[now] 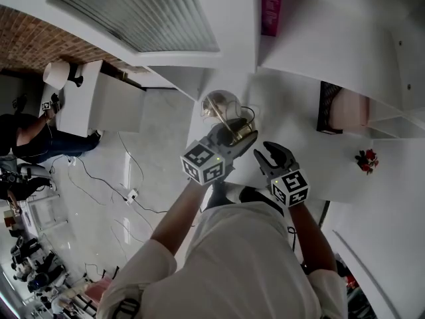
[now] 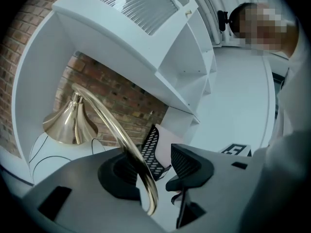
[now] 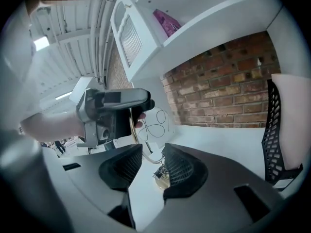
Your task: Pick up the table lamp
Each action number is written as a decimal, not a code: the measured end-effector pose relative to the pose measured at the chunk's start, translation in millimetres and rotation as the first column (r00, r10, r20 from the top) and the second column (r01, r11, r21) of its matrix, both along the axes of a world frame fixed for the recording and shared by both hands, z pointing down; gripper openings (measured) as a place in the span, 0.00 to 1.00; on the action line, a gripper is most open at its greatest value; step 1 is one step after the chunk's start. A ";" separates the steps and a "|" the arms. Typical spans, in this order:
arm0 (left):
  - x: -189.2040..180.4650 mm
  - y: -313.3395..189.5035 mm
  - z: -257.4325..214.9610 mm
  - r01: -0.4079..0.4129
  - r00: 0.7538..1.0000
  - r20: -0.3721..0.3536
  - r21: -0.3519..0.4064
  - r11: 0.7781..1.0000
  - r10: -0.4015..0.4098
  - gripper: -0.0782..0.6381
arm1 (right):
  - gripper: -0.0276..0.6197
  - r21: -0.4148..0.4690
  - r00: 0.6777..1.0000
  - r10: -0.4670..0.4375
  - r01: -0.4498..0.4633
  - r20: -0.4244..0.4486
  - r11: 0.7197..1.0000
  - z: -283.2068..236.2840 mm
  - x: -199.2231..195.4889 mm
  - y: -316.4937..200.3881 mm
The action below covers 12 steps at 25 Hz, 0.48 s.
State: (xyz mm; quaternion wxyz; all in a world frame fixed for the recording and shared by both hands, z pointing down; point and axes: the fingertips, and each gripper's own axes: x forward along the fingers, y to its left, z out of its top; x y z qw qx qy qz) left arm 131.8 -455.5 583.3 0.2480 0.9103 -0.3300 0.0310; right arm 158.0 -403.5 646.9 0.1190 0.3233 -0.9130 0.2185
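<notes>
Left gripper [image 2: 153, 161]: nearest to us. Its jaws stand released, with the lamp's arched neck [image 2: 112, 126] running between them. The tube lies against one jaw and a gap shows before the other, so we judge that nothing is pinched yet.
Why the neck: we read it as the slimmest part within reach. It fits between the jaws, where the flared shade [image 2: 69, 124] would not.
Right gripper [image 3: 153, 152]: its jaws are released, roughly half spread, with nothing between them. They look towards the lamp's base [image 3: 161, 177], low down, which we take as readiness to steady or support it.
Table lamp [image 1: 222, 108]: a brass-coloured lamp on the white worktop [image 1: 312, 158], under the white cupboard and close to the brick wall. Its base appears to rest on the worktop, so we judge it is not yet lifted.
Cable [image 3: 158, 123]: black loops lie behind the base. We cannot follow where it runs, but it may drag once the lamp rises.
Neighbours: a black mesh holder [image 1: 329, 108] and a small red ornament [image 1: 366, 160] sit well apart from the lamp, towards the right gripper's side.
Step in hand: closing on the neck, as we see it. The lift itself remains to be done.
Risk: the polished round tube could slip or twist in the jaws, and the shade's weight could swing the lamp.
</notes>
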 end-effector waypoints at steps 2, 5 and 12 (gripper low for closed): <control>1.0 -5.7 -2.8 0.005 1.000 -0.023 -0.007 1.000 -0.005 0.38 | 0.29 -0.008 1.000 -0.008 0.008 0.006 1.000 5.2 -1.3 -3.4; 1.2 -12.6 -6.9 0.017 0.997 -0.071 -0.028 0.999 -0.019 0.32 | 0.29 -0.028 1.000 -0.017 0.017 0.017 0.999 15.0 -2.3 -7.3; -11.3 -18.7 -13.6 0.017 0.977 -0.211 -0.113 0.993 -0.040 0.11 | 0.29 -0.077 0.999 -0.037 0.039 0.034 0.996 36.1 -11.7 -8.1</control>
